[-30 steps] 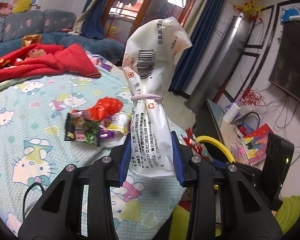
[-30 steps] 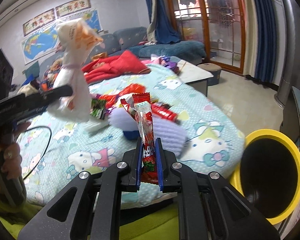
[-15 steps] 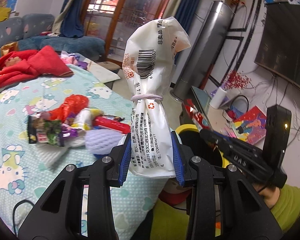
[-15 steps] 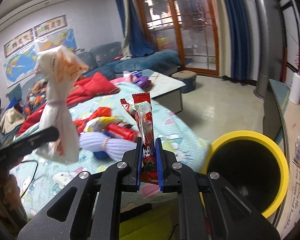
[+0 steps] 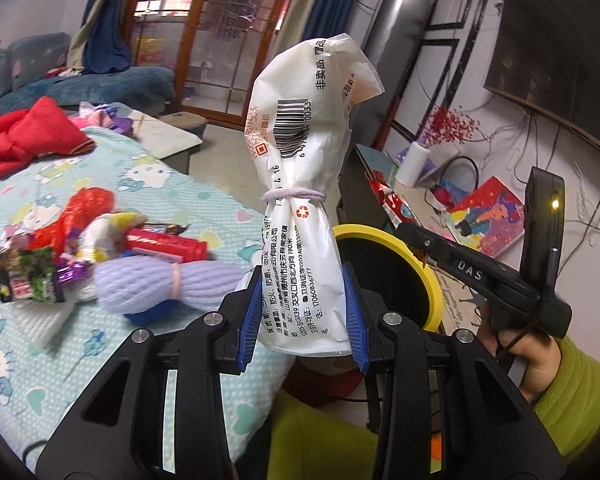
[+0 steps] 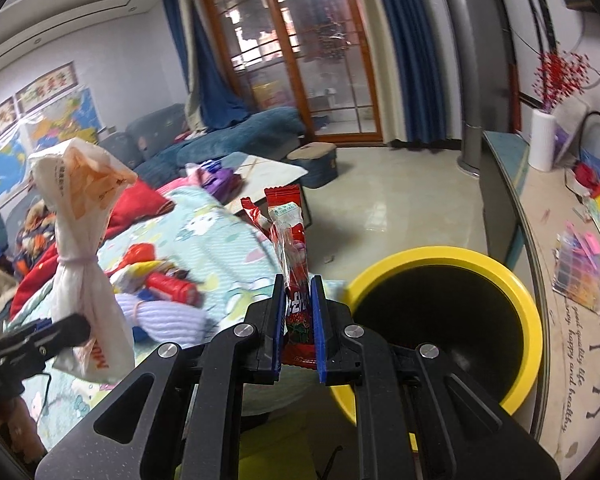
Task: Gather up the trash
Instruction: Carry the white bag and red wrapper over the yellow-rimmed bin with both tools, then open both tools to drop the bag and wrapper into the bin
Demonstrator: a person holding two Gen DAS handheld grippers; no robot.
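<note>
My left gripper [image 5: 302, 312] is shut on a white plastic bag [image 5: 306, 184] tied with a hair band, held upright. Behind the bag stands a yellow-rimmed black bin [image 5: 412, 256]. My right gripper [image 6: 297, 320] is shut on a slim red snack wrapper [image 6: 290, 240], which stands upright just left of the yellow bin [image 6: 452, 316]. The right wrist view also catches the white bag [image 6: 82, 264] at the left. More wrappers [image 5: 60, 248] and a lilac knitted bundle [image 5: 156, 284] lie on the cartoon-print cloth [image 5: 28, 340].
A person's hand in a green sleeve [image 5: 548, 364] holds the right gripper handle beside the bin. A low cabinet [image 6: 512, 208] with a paper roll [image 6: 542, 144] runs along the right wall. Red clothing [image 5: 28, 136] lies at the back of the cloth.
Both grippers have swung to the right with their loads. The yellow bin has come closer and larger in both views, and the cloth has slid to the left.
</note>
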